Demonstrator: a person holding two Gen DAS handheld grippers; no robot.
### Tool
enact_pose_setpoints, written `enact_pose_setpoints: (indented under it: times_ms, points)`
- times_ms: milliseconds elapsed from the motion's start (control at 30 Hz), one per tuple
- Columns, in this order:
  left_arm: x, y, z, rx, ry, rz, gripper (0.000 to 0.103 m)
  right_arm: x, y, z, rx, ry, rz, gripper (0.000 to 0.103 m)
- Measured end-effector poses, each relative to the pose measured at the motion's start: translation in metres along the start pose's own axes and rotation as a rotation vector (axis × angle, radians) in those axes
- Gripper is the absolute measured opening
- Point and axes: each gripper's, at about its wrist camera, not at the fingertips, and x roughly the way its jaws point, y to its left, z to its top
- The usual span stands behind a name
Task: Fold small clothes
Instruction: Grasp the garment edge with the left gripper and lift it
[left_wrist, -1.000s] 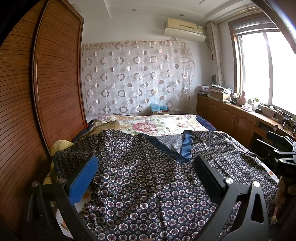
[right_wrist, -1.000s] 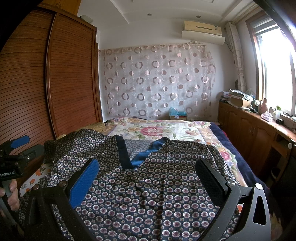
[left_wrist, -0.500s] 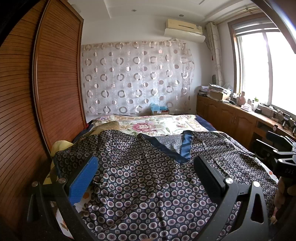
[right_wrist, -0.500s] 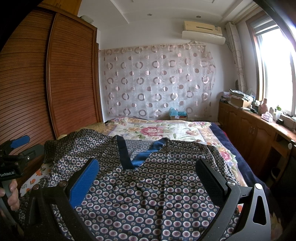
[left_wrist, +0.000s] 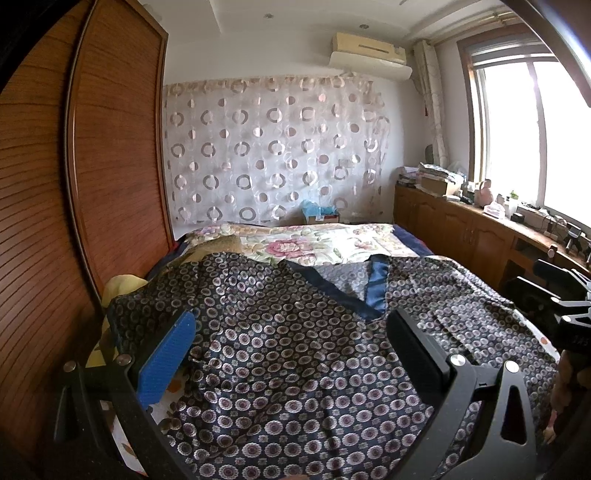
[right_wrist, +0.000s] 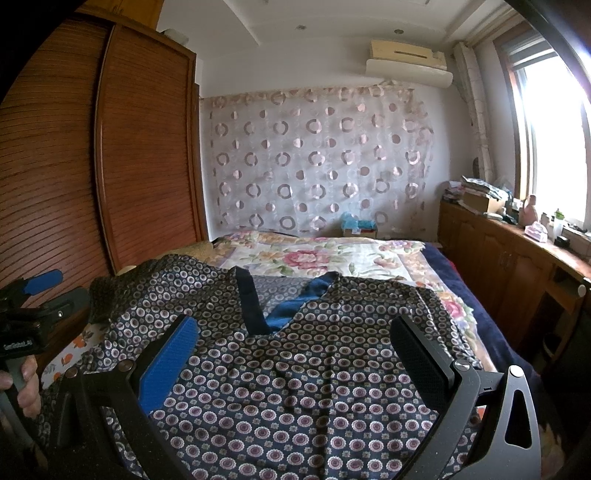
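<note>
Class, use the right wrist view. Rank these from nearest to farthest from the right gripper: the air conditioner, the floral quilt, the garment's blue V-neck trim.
1. Blue V-neck trim, just ahead of the right gripper, on the patterned garment.
2. Floral quilt, beyond the garment, mid-bed.
3. Air conditioner, high on the far wall.

From my feed I see a bedroom with a slatted wooden wardrobe (left_wrist: 110, 155) on the left, a circle-patterned curtain (left_wrist: 273, 147) behind the bed (left_wrist: 314, 243), an air conditioner (left_wrist: 369, 55) overhead and a bright window (left_wrist: 517, 129) above a cluttered wooden counter (left_wrist: 461, 221).
</note>
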Motion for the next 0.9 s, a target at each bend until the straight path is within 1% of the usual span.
enact_pose_setpoints:
  times_ms: [33,100,267,700,900]
  points:
    - [0.002,0.003,-0.004,-0.001,0.007,0.003,0.103,0.002,0.000,-0.001,-0.002,0.005,0.004,0.103]
    - [-0.005,0.011,0.003,-0.006,0.022,0.015,0.103,0.006,0.003,-0.002,-0.007,0.018,0.014,0.103]
    - [0.013,0.033,-0.009,-0.012,0.051,0.046,0.103,0.016,0.005,-0.002,-0.022,0.042,0.033,0.103]
    - [0.037,0.083,-0.031,-0.038,0.141,0.117,0.103,0.030,0.017,0.003,-0.085,0.110,0.111,0.103]
    - [0.049,0.106,-0.040,-0.036,0.196,0.133,0.103,0.037,0.021,0.007,-0.118,0.146,0.148,0.103]
